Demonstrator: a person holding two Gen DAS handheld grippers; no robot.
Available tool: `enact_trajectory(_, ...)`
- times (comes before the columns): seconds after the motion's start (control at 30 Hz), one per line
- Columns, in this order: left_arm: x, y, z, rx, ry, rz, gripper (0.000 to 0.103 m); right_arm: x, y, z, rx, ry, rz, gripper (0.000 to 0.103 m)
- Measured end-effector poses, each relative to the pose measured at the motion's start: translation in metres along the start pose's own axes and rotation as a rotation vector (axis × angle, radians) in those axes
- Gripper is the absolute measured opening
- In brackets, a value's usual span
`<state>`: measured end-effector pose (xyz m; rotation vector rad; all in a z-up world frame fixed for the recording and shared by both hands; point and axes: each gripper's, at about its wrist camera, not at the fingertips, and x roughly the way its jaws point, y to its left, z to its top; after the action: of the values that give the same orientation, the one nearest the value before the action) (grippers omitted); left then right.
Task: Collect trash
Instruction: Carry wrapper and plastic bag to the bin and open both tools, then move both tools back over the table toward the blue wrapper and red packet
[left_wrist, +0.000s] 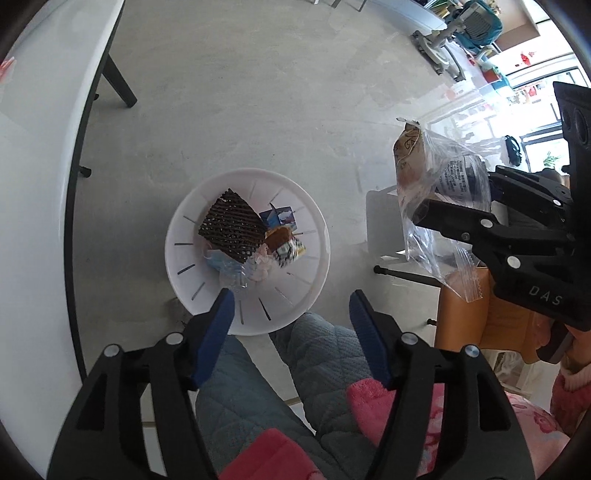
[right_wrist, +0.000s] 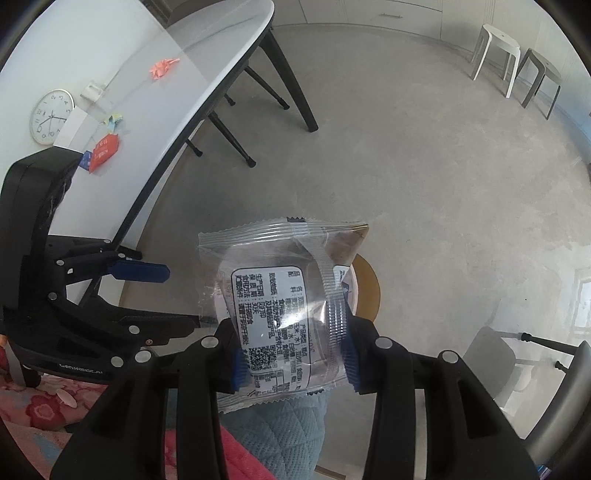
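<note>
A white round trash bin (left_wrist: 310, 306) stands on the floor below my left gripper (left_wrist: 291, 310), which is open and empty above the bin's near rim. The bin holds several wrappers, among them a dark ridged piece (left_wrist: 231, 225). My right gripper (right_wrist: 293, 354) is shut on a clear plastic snack wrapper (right_wrist: 280, 302) with a printed label. In the left wrist view the wrapper (left_wrist: 439, 184) hangs to the right of the bin, held by the right gripper (left_wrist: 424, 214). The left gripper (right_wrist: 173, 295) shows at the left of the right wrist view.
A white table (right_wrist: 192, 70) with black legs stands to the left, with a red wrapper (right_wrist: 105, 147), a pink paper scrap (right_wrist: 162, 68) and a clock (right_wrist: 51, 116) on it. Stools (right_wrist: 498, 48) stand far right. An orange stool (right_wrist: 367, 288) is below the wrapper.
</note>
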<state>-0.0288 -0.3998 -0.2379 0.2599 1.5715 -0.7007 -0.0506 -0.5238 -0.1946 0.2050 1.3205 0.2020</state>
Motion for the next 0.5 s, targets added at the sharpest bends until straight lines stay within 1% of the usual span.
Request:
enact_trajectory(0.07,-0.01,0.002,-0.004,-0.018,-0.03,0.028,0.07,0.005,-0.001,0.0,-0.022,0.008,0.007,0.042)
enact_trajectory(0.2,-0.048,0.017,-0.009,-0.083,-0.124,0.111,0.077,0.02,0.008,0.003,-0.07,0.027,0.027,0.042)
enact_trajectory(0.27,-0.071,0.03,-0.016,-0.134,-0.18,0.148,0.082,0.031,0.017,0.004,-0.105,0.041,0.029,0.043)
enact_trajectory(0.33,-0.096,0.046,-0.024,-0.194,-0.237,0.177,0.084,0.044,0.028,0.005,-0.14,0.057,0.029,0.046)
enact_trajectory(0.37,-0.104,0.054,-0.026,-0.217,-0.257,0.188,0.086,0.049,0.033,0.005,-0.154,0.067,0.024,0.054)
enact_trajectory(0.4,-0.116,0.063,-0.031,-0.246,-0.282,0.208,0.087,0.055,0.037,0.005,-0.166,0.082,0.017,0.067)
enact_trajectory(0.43,-0.125,0.071,-0.034,-0.268,-0.303,0.226,0.088,0.061,0.041,0.006,-0.175,0.092,0.006,0.073)
enact_trajectory(0.47,-0.133,0.079,-0.038,-0.291,-0.323,0.243,0.088,0.067,0.045,0.006,-0.182,0.103,-0.001,0.083)
enact_trajectory(0.5,-0.14,0.088,-0.042,-0.311,-0.337,0.255,0.089,0.072,0.049,0.006,-0.185,0.119,-0.005,0.087)
